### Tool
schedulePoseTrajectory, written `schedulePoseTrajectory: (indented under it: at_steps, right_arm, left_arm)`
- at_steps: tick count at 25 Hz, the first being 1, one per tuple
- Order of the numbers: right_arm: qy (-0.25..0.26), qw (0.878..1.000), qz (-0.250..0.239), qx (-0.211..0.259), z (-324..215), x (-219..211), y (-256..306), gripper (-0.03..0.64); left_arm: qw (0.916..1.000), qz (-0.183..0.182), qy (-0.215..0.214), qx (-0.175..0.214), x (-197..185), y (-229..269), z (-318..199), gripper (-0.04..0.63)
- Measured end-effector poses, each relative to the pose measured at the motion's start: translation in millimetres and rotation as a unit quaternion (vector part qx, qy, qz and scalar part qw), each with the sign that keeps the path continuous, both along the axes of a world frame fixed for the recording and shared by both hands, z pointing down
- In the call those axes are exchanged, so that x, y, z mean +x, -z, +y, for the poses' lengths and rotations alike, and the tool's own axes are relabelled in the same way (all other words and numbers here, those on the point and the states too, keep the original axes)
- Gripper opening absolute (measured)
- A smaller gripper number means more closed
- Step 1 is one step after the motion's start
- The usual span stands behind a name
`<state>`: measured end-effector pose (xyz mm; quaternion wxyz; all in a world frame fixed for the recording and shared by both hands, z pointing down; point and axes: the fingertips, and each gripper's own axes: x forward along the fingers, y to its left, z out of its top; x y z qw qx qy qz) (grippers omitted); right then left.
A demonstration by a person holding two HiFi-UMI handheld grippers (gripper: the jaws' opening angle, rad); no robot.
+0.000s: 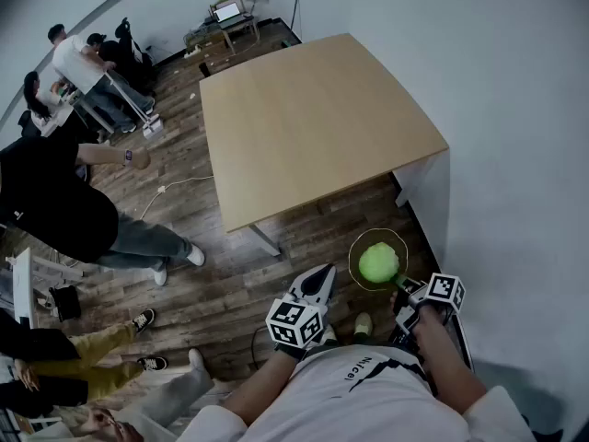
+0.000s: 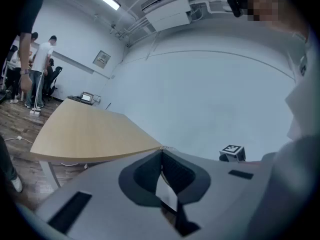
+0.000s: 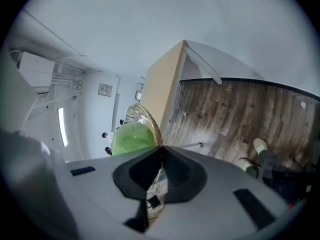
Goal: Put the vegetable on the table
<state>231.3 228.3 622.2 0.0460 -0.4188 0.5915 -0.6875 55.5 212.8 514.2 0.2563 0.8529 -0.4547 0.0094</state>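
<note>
seen from above, the wearer's white shirt [image 1: 359,385] fills the bottom edge, with a handheld tool in each hand. the left tool [image 1: 320,280] is held low near the waist, its jaws closed together with nothing between them. the right tool [image 1: 402,285] is clamped on the rim of a clear plate [image 1: 353,247]. a round, pale green vegetable [image 1: 377,262] sits on that plate, carried in the air over the wooden floor [image 1: 230,284], near the table's front corner. the vegetable is not on the table yet. beyond it, the light wood table [image 1: 313,118] stands bare, with a white wall [image 1: 515,155] to its right. further off on the left, several people stand or sit, one in black [image 1: 46,201] nearest

the step in hand looks like the carry toward the table. to do it well, hold the plate level, since the vegetable is round, seems to rest loose, and could roll off if the plate tilts. the right tool grips the plate at only one point of its rim, so the far side may sag. move slowly and bring the plate in over the near edge. lower it until its base lies flat on the top, well in from the edge, and only then let the jaws part. the empty left tool could steady the opposite rim
</note>
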Motion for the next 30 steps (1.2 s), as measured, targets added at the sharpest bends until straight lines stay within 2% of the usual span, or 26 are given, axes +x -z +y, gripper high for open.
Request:
schedulePoseTrajectory:
  at_steps: [8,17,23,30]
  right_arm:
    - [-0.008,1.0,0.002,0.005,8.5,-7.1,1.2,0.022]
    - [-0.005,1.0,0.004,0.013,3.1,-48.6,7.6,0.026]
    - [0.006,1.0,0.001,0.012,-16.8,-63.5,5.7,0.026]
    - [0.022,1.0,-0.004,0.003,-68.6,-81.2,-4.9,0.026]
  left_arm:
    - [1.0,0.004,0.001,0.0,-10.8,-3.4,10.9,0.014]
    - [0.9998,0.01,0.015,0.012,-60.4,2.1,12.6,0.014]
    - [0.9994,0.003,0.028,0.021,-75.0,5.3,0.3,0.014]
    - [0.999,-0.006,0.04,0.02,-88.0,2.5,-42.3,0.014]
